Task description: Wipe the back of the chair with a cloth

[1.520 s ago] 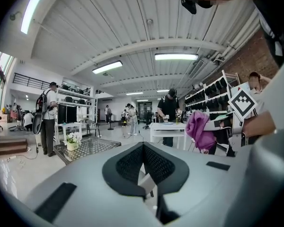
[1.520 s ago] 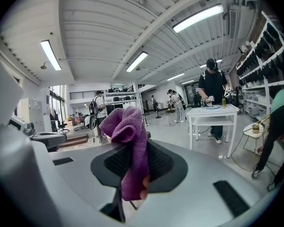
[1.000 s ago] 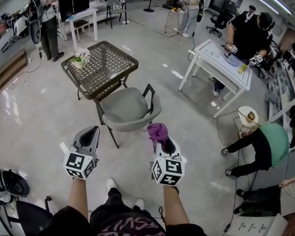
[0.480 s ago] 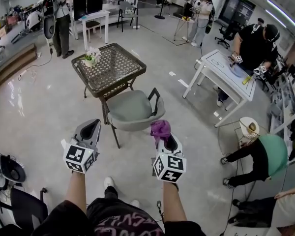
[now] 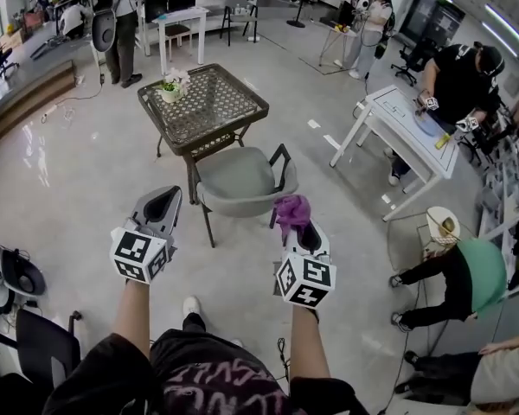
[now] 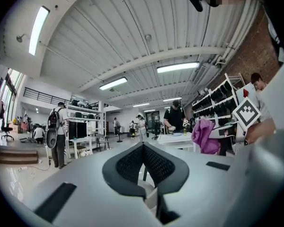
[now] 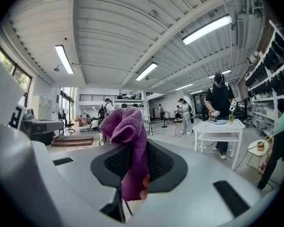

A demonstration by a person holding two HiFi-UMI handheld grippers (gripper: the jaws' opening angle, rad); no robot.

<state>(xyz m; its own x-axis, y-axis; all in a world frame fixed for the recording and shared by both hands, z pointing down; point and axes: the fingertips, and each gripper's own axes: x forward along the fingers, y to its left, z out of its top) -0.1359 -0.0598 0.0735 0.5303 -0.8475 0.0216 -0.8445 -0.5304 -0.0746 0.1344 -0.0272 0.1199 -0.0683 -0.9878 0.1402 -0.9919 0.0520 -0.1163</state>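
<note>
A grey chair (image 5: 240, 181) with black arms and legs stands just ahead of me in the head view, its curved back edge nearest to me. My right gripper (image 5: 299, 225) is shut on a purple cloth (image 5: 291, 211), which bunches above the jaws and hangs just right of the chair's back. The same purple cloth (image 7: 128, 141) fills the middle of the right gripper view, pinched between the closed pads. Left of the chair's back, my left gripper (image 5: 160, 207) is shut and holds nothing; its pads meet in the left gripper view (image 6: 143, 163), where the cloth (image 6: 204, 136) shows at right.
A glass-topped wicker table (image 5: 203, 106) with a small flower pot (image 5: 170, 88) stands right behind the chair. A white table (image 5: 411, 132) with a person working at it is at right. Another person (image 5: 454, 271) crouches on the floor at right. Dark bags (image 5: 13, 275) lie at left.
The chair and table have shifted slightly right and nearer in the head view as I moved forward. Both grippers keep their pose; the cloth stays gripped.
</note>
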